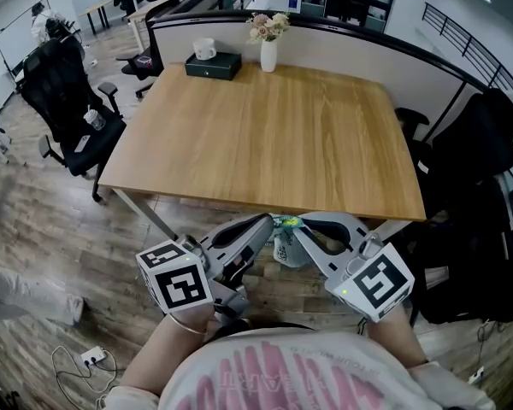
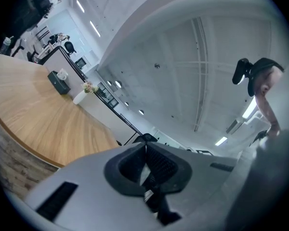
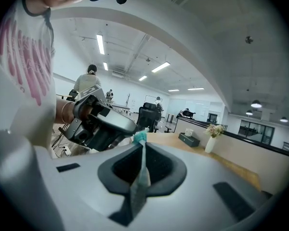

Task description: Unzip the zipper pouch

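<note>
- The left hand-held gripper point(image 1: 268, 223) has its jaws pressed together. In the left gripper view point(image 2: 145, 147) a pale sliver and a dark tab sit pinched in the seam between them. These are a thin part of the zipper pouch point(image 1: 287, 248), though which part cannot be told.
- The right hand-held gripper point(image 1: 302, 225) is likewise clamped tight. The right gripper view point(image 3: 142, 147) shows a thin edge of the zipper pouch point(image 3: 137, 179) running up between the pads, grey-white lower down and teal at the top, where it pokes out past the jaw tips.
- The two tips meet nose to nose at the pouch's teal-green top — the left hand-held gripper point(image 3: 124, 129) shows just beyond that teal tip in the right gripper view.
- The zipper pouch hangs in the air between the two tips, its pale body drooping below them. It is just in front of the near edge of the bench point(image 1: 265, 135), not resting on it, with the wooden floor point(image 1: 85, 229) beneath.
- At the far side of the bench stands a white vase point(image 1: 268, 55) holding pale flowers point(image 1: 268, 26).
- Near the vase lies a dark box point(image 1: 213, 65) with a white cup point(image 1: 204, 49) standing on top; what the cup holds cannot be seen.
</note>
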A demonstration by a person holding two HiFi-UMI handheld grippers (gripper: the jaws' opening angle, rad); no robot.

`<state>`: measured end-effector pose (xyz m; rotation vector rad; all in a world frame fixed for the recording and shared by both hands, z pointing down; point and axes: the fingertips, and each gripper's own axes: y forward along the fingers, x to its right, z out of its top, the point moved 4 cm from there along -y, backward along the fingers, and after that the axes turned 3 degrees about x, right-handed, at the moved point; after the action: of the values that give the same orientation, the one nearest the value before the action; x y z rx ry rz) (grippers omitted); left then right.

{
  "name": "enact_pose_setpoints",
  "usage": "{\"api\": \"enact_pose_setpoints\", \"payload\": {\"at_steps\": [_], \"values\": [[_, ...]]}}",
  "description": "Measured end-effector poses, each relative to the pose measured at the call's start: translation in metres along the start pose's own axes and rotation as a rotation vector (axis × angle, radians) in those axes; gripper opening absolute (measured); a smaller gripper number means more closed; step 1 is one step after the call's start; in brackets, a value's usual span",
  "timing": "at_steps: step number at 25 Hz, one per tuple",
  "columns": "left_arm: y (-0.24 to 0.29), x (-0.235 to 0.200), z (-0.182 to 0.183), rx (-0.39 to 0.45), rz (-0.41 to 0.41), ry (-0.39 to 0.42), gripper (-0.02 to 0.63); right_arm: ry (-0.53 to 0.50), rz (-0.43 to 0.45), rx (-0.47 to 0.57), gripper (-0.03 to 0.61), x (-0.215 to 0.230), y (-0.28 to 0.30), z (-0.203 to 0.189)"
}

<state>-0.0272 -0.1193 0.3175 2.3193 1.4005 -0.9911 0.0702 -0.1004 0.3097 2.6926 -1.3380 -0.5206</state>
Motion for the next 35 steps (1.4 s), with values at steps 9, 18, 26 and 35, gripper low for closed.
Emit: {"api": "enact_pose_setpoints", "payload": {"at_steps": [9, 18, 26, 35], "values": [[-0.008, -0.004, -0.001, -0.004, 0.023, 0.006, 0.006, 0.027, -0.016, 0.007, 0.005, -0.002, 0.001, 0.002], [-0.017, -0.009, -0.002, 0.007, 0.054, -0.007, 0.006, 0.072, -0.046, 0.003, 0.005, -0.002, 0.001, 0.003], [-0.025, -0.015, -0.003, 0.015, 0.09, -0.013, 0.006, 0.105, -0.089, 0.018, 0.005, 0.002, -0.001, 0.005], [-0.032, -0.021, 0.003, 0.037, 0.116, -0.016, 0.008, 0.124, -0.11, 0.028, 0.006, 0.005, -0.001, 0.006]]}}
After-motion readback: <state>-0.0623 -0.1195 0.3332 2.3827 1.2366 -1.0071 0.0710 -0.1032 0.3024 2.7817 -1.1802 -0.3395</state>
